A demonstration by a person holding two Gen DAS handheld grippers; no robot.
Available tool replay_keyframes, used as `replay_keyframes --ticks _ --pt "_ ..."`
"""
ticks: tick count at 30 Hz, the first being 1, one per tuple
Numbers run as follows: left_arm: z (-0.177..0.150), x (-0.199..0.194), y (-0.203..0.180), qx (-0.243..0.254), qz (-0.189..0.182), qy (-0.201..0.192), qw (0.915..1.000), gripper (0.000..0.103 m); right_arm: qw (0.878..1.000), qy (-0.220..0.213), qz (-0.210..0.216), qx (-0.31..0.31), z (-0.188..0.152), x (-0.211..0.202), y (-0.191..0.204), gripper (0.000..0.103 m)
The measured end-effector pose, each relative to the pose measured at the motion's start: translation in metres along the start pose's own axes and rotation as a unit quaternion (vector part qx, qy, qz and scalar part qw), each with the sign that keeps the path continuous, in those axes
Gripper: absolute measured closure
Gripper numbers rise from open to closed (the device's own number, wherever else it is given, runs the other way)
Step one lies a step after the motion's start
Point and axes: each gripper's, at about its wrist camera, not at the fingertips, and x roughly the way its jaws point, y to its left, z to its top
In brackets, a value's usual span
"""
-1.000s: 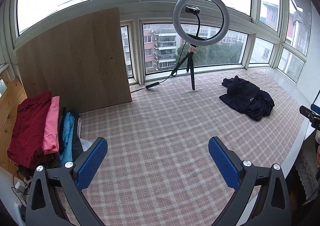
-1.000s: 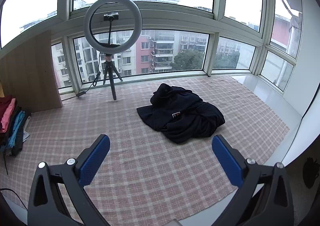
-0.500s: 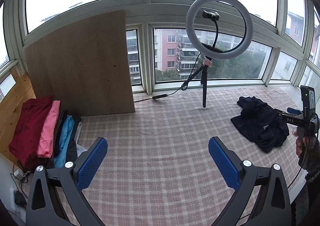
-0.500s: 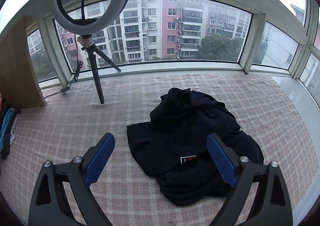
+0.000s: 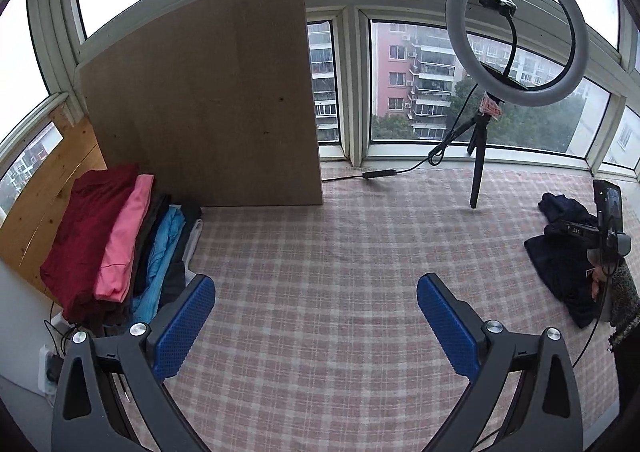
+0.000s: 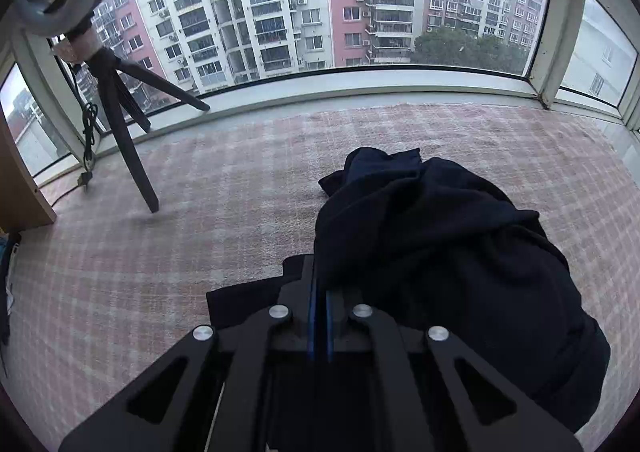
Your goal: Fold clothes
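A: While the right gripper (image 6: 319, 284) has its jaws pressed together at the near edge of the dark garment (image 6: 440, 244), is cloth really pinched between them?

B: It looks so. The rumpled heap rises just ahead and to the right of the jaws, and its near fold runs into the blue pads; I'd judge that a grasp on an edge, taken to lift or drag the piece out flat. The pinched cloth itself is hidden.

A: And the left gripper (image 5: 316, 316)?

B: Its jaws stand spread wide with nothing between them, hovering over bare checked blanket (image 5: 340, 252). The garment sits far off to the right of those jaws, partly behind the person's hand (image 5: 600, 280). Probably the left is kept free to take a second corner.

A: Anything in the way?

B: The ring light tripod (image 6: 128, 140) stands ahead and left of the right jaws, its cable (image 5: 400, 172) trailing across the blanket. A stack of folded clothes (image 5: 116, 240) lies just left of the left jaws, before a leaning wooden board (image 5: 208, 100). The crumpled piece is not folded.
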Motion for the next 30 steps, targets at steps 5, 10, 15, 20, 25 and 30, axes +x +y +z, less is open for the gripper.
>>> replay_keyframes --ticks 5,10,15,20,25,30 --pt "0.003 0.005 -0.035 0.052 -0.033 -0.001 0.9981 0.002 0.996 -0.075 0.014 0.035 -0.039 -0.136 -0.047 0.1" --pt "0.0 0.005 -0.089 0.107 -0.099 0.0 0.9893 0.002 0.986 -0.077 -0.083 0.123 -0.119 -0.244 -0.132 0.1" --pt "-0.014 0.002 -0.157 0.186 -0.156 0.009 0.9701 0.002 0.947 0.044 -0.241 0.209 -0.204 -0.266 -0.208 0.096" --pt "-0.024 0.006 -0.236 0.247 -0.207 0.017 0.9466 0.001 0.961 0.035 -0.189 0.198 -0.21 -0.257 -0.198 0.076" --pt "-0.02 0.018 -0.322 0.288 -0.254 0.027 0.9228 0.001 0.974 0.023 -0.178 0.136 -0.189 -0.233 -0.177 0.051" --pt "-0.01 0.047 -0.418 0.318 -0.276 0.038 0.9065 0.002 0.972 0.021 -0.175 0.154 -0.196 -0.238 -0.199 0.051"
